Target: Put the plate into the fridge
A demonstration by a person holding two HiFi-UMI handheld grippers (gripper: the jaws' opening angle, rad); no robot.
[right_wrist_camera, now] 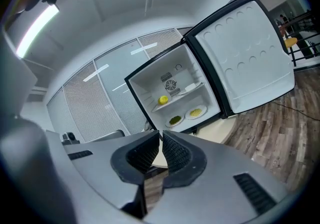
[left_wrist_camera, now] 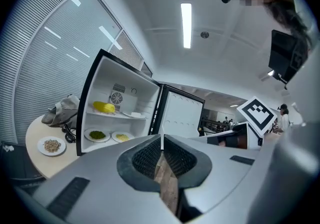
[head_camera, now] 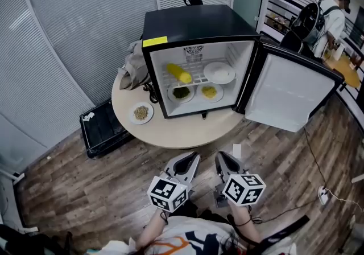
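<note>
fridge black, white inside | corn yellow | table beige | floor brown

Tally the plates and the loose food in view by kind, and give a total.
Plates: 4: white plate on the fridge shelf, plate of greens, plate of yellow food, plate of grains on the table
Corn cob: 1
Total: 5

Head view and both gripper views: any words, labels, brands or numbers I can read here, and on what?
None can be read.
Yellow sticker on the black mini fridge: any print too small to read.
Two black-and-white marker cubes: square patterns only, no letters.
</note>
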